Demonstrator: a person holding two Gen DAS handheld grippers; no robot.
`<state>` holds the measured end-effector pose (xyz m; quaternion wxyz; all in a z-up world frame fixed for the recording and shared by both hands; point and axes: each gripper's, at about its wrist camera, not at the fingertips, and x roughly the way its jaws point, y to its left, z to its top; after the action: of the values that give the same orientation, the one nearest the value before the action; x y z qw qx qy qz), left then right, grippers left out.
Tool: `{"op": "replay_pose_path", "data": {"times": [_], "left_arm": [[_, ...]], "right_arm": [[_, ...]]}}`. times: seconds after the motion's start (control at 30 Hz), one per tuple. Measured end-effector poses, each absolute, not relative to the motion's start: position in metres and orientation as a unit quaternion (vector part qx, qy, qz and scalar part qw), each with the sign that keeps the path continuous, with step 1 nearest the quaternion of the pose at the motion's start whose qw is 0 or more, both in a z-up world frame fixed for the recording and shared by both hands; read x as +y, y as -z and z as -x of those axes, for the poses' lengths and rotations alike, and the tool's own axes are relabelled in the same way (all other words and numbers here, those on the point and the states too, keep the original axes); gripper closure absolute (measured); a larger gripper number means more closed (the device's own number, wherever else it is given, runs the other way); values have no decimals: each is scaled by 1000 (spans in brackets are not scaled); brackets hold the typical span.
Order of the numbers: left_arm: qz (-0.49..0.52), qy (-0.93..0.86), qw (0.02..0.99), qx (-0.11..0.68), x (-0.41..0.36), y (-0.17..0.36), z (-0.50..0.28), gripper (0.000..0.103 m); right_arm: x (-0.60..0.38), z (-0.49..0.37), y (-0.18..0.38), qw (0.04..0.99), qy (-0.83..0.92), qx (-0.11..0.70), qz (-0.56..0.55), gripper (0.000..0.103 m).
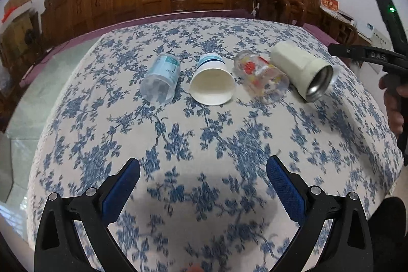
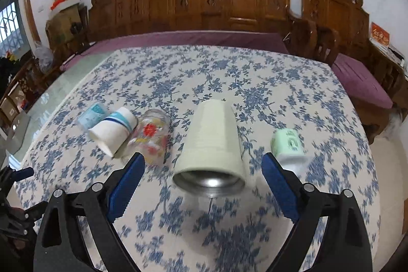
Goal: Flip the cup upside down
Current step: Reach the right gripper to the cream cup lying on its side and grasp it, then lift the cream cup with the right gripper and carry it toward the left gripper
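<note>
Still pre-grasp: cream steel-lined cup point(image 2: 211, 142) lies on its side on the tabletop point(image 2: 255, 83), prob. the target, w/ right gripper point(image 2: 202, 167) spread wide before it; next: straddle, clamp, upend.

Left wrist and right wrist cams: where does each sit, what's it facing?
Left wrist: on the left hand-held gripper, open, back from the row of cups lying on the floral tablecloth; the other tool shows at right.
Right wrist: on the right hand-held gripper, open, facing the cream steel-lined cup.
Shared: that cup, paper cup, printed glass.
</note>
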<state>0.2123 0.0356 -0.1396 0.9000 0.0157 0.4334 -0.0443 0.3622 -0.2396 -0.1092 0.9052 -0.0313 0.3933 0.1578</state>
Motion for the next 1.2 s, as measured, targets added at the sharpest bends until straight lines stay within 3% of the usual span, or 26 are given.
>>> {"op": "replay_pose_path", "data": {"times": [0.57, 0.67, 1.2], "left_arm": [[6, 71, 909, 411, 38, 142, -250, 8], [7, 83, 909, 407, 34, 141, -245, 8], [10, 82, 916, 392, 35, 117, -191, 8]], "right_arm": [[-214, -479, 166, 814, -124, 566, 36, 13], [-207, -479, 178, 795, -131, 590, 53, 24], [-215, -366, 143, 816, -169, 551, 33, 24]]}}
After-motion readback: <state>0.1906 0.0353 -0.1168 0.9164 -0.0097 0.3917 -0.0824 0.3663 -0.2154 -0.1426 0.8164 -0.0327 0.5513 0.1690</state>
